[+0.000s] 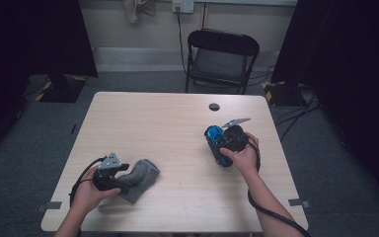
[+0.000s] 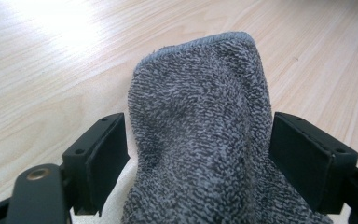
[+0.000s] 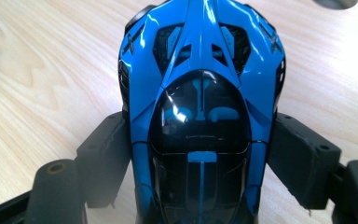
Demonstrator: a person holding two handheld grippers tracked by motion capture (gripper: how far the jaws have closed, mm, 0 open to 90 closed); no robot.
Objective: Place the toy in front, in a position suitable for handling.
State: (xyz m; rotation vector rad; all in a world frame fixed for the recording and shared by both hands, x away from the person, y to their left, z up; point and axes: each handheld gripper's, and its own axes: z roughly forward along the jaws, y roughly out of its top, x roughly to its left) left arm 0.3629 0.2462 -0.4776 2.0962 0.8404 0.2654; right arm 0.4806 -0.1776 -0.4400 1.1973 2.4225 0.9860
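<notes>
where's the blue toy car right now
The blue toy car sits between the jaws of the right gripper, at the right side of the table in the high view, near the small dark hole.

grey terry cloth (image 2: 200, 135): near end cut off by the left gripper view's bottom edge, so its full shape stays unknown.
glossy blue toy car (image 3: 200, 107): near end runs off the bottom edge, wheels hidden beneath the body.
round dark spot on the pale wooden table (image 1: 214, 106): too small to identify.
</notes>
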